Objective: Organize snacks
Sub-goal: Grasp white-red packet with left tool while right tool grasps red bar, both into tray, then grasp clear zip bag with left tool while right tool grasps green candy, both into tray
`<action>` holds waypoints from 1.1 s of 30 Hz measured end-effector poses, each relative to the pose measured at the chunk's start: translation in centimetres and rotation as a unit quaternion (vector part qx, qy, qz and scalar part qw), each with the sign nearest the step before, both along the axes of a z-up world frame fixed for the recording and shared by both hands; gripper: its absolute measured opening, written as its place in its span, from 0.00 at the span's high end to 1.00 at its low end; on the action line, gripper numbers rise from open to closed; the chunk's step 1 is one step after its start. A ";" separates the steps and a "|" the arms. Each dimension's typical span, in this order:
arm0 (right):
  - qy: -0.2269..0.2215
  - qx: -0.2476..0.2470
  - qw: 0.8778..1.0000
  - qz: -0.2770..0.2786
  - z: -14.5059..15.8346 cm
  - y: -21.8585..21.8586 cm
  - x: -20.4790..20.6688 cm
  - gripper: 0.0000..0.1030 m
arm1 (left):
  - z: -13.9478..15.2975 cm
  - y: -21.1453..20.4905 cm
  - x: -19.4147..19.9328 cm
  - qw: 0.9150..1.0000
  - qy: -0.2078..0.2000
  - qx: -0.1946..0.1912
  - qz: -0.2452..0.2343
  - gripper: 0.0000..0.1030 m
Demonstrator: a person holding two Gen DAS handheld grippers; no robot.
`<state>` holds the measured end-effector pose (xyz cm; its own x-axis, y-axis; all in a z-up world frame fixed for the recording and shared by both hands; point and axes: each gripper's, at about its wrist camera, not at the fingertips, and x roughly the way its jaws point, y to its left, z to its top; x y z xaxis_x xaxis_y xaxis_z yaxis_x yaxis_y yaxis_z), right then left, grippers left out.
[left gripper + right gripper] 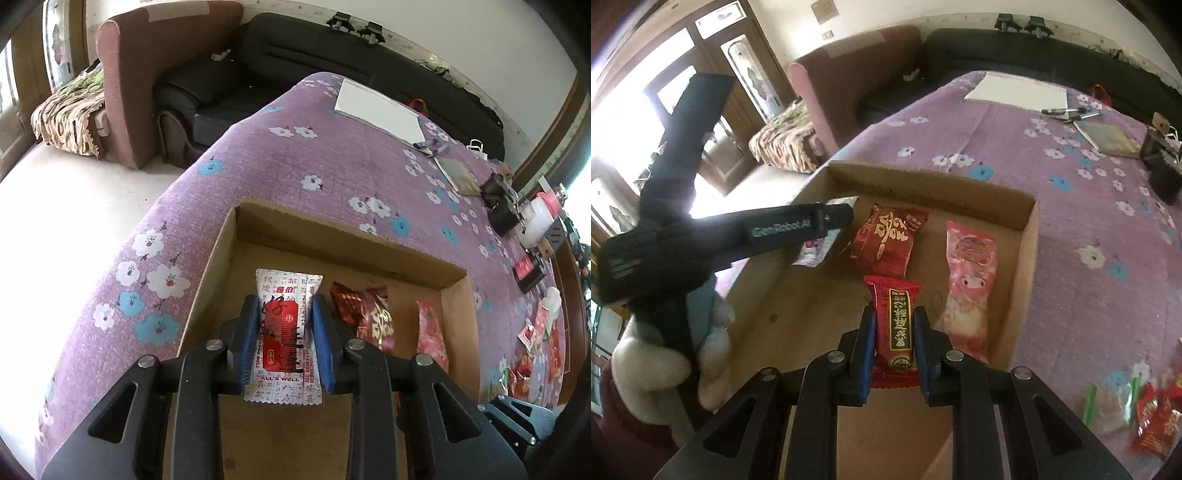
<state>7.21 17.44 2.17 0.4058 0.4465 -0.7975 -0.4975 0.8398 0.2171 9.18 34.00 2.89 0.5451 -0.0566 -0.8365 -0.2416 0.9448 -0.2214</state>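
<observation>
A shallow cardboard box (332, 236) lies on a purple flowered cloth. My left gripper (283, 306) is shut on a white and red snack packet (284, 332), held over the box's left part. My right gripper (894, 325) is shut on a red snack bar with gold writing (895, 328), held over the box's near part. In the box lie a red foil packet (886, 240) and a pink packet (967, 280). The left gripper (834, 218) and its white packet (814, 251) also show in the right wrist view, at the box's left side.
More loose snacks lie on the cloth to the right of the box (1156, 417). A white pad (380, 110), pens, a notebook, black cases and a bottle (535, 221) lie farther back. Sofas stand beyond the table.
</observation>
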 end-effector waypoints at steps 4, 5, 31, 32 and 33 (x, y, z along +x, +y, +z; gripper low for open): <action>-0.003 0.012 1.000 -0.012 0.1 -0.4 0.3 0.74 | -0.1 0.3 0.0 1.000 0.004 -0.008 0.011 0.72; 0.001 0.019 1.000 -0.014 0.3 -0.7 0.2 0.70 | -0.1 0.6 0.0 1.000 0.004 -0.015 0.013 0.72; -0.015 -0.114 0.988 -0.098 -1.6 -15.1 -3.8 0.80 | 7.2 -10.2 -14.9 0.989 -0.086 -0.035 -0.116 0.58; -0.014 -0.115 0.990 -0.086 -1.7 -15.4 -5.1 0.80 | 7.2 -10.8 -15.1 0.988 -0.087 -0.037 -0.122 0.58; -0.012 -0.115 0.991 -0.073 -1.7 -15.8 -6.4 0.80 | 7.2 -11.3 -15.3 0.987 -0.088 -0.037 -0.127 0.58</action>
